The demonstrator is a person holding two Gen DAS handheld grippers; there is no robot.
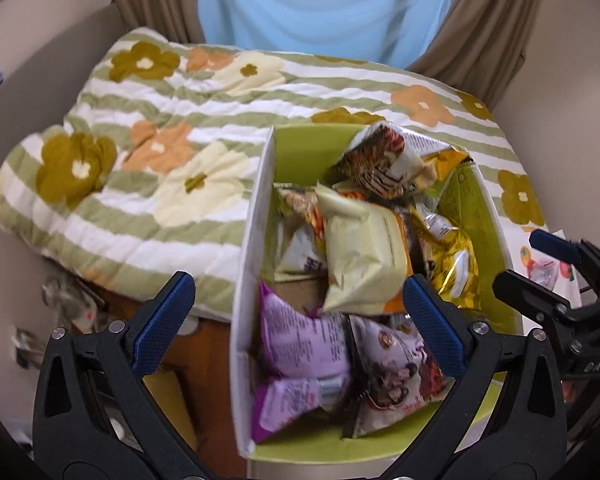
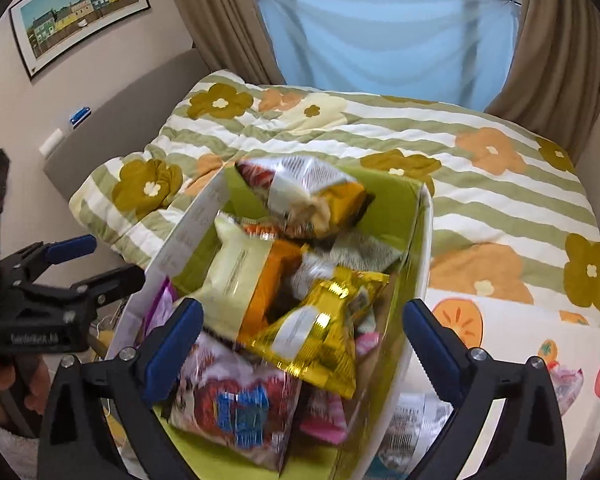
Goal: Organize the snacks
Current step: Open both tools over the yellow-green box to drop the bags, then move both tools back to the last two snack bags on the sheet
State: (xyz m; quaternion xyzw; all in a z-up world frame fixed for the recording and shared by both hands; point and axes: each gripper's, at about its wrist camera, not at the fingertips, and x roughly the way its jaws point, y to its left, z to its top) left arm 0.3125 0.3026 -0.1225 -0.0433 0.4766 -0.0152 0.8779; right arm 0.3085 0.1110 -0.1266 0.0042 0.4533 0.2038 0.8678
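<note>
A white box with a green lining sits at the edge of a flowered bed and holds several snack packets. Among them are a pale cream packet, a gold foil packet, purple packets and a red and blue packet. My left gripper is open and empty, its jaws either side of the box's left wall. My right gripper is open and empty above the packets. It also shows in the left wrist view, and the left gripper in the right wrist view.
A green-striped flowered quilt covers the bed behind the box. A persimmon-print sheet with a packet on it lies to the right. Brown curtains and blue cloth hang behind. Clutter lies on the floor to the left.
</note>
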